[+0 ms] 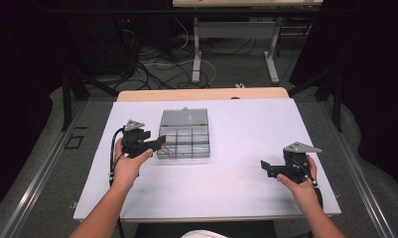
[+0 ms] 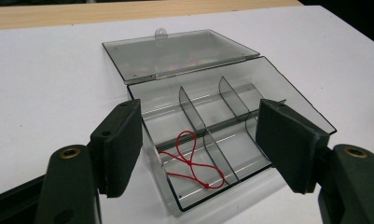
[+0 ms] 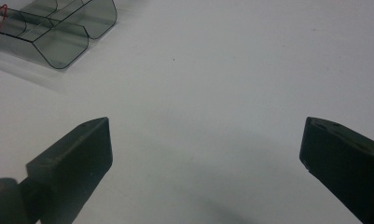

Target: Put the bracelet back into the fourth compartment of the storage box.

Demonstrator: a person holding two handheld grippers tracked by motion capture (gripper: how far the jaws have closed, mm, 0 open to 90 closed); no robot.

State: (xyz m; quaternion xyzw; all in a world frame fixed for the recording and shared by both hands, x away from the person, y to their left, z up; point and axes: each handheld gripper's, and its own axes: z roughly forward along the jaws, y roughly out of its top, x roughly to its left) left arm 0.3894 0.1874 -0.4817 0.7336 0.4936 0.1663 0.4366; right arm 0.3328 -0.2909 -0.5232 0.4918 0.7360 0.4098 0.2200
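With the red cord (image 2: 191, 158) lying in the box (image 2: 287, 88), the left tool (image 2: 201, 151) is gaping empty beside it, lid unclosed, right tool (image 3: 205, 158) idling open.

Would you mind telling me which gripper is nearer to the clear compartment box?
The left gripper is nearer, its open jaws at the clear compartment box's left edge. The right gripper rests well off to the box's right, open.
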